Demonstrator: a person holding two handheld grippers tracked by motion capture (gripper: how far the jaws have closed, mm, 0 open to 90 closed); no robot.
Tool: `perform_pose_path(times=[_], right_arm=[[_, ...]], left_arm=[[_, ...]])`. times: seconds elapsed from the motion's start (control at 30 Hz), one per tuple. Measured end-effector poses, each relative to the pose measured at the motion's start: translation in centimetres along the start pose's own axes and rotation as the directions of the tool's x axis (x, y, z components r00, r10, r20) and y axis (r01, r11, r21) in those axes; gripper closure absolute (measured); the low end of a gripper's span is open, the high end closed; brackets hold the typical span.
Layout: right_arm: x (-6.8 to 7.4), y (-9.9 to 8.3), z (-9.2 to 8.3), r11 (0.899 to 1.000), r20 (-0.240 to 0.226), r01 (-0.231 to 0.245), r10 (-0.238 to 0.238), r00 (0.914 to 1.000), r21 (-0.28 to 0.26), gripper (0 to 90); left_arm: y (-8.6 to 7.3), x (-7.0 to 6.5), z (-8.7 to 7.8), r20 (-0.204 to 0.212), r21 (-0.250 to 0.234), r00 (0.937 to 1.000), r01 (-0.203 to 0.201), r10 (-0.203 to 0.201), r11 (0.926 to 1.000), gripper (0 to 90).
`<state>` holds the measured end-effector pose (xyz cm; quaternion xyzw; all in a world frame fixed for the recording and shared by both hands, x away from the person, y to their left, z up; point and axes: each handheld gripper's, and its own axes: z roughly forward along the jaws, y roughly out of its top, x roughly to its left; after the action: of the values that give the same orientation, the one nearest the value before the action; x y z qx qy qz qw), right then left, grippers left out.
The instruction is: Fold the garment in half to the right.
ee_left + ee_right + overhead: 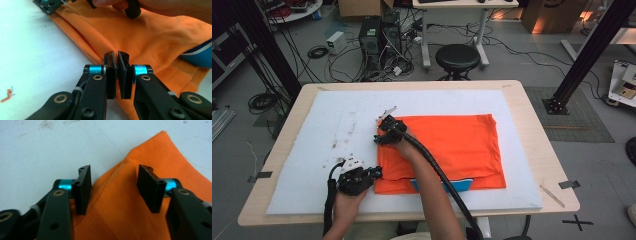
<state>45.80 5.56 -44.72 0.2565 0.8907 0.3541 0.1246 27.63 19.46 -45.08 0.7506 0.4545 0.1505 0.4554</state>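
High view: right forearm crosses orange shirt, left tool pinching hem

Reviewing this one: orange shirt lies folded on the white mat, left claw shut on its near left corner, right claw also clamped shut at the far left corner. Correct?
Not quite. The right claw stands open, its jaws straddling a raised fold of the orange shirt without pressing it, as the right gripper view shows. The rest holds.
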Motion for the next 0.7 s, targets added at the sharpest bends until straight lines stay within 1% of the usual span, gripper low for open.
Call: perform_pose_path(times=[0.07,0.17,0.3,0.33,0.4,0.47,0.57,0.7], right_arm=[[0.11,0.01,-0.03,1.0,0.009,0.0,0.0,1.0,0.001,52.8],[0.2,-0.02,-0.06,1.0,0.018,0.01,-0.01,0.9998,-0.002,61.4],[0.4,-0.13,-0.11,1.0,0.054,0.03,-0.029,0.9981,-0.01,77.2],[0.47,-0.19,-0.12,0.999,0.065,0.034,-0.033,0.9973,-0.013,79.2],[0.56,-0.22,-0.13,0.999,0.08,0.047,-0.046,0.9957,-0.014,81.1],[0.63,-0.24,-0.17,0.999,0.089,0.046,-0.045,0.995,-0.015,82.0],[0.31,-0.39,-0.4,0.999,0.069,0.015,-0.013,0.9975,-0.037,82.4],[-0.13,-0.67,-1.01,0.996,0.043,-0.014,0.018,0.9989,-0.083,82.6]], left_arm=[[0.01,-0.01,-0.01,0.0,0.001,1.0,-0.002,0.002,1.0,85.7],[0.03,0.0,0.01,-0.002,0.0,1.0,-0.003,0.003,1.0,85.7],[0.06,0.05,0.04,-0.012,-0.006,0.9999,0.002,-0.002,1.0,85.7],[0.09,0.08,0.06,-0.012,-0.005,0.9999,0.002,-0.002,1.0,85.7],[0.13,0.1,0.11,-0.015,-0.006,0.9999,0.005,-0.005,1.0,85.7],[0.18,0.12,0.15,-0.013,-0.007,0.9999,0.003,-0.003,1.0,85.7],[0.25,0.11,0.19,-0.009,-0.015,0.9999,0.005,-0.005,0.9999,85.7],[0.47,0.01,0.25,0.004,-0.024,1.0,0.008,-0.007,0.9997,85.7]])
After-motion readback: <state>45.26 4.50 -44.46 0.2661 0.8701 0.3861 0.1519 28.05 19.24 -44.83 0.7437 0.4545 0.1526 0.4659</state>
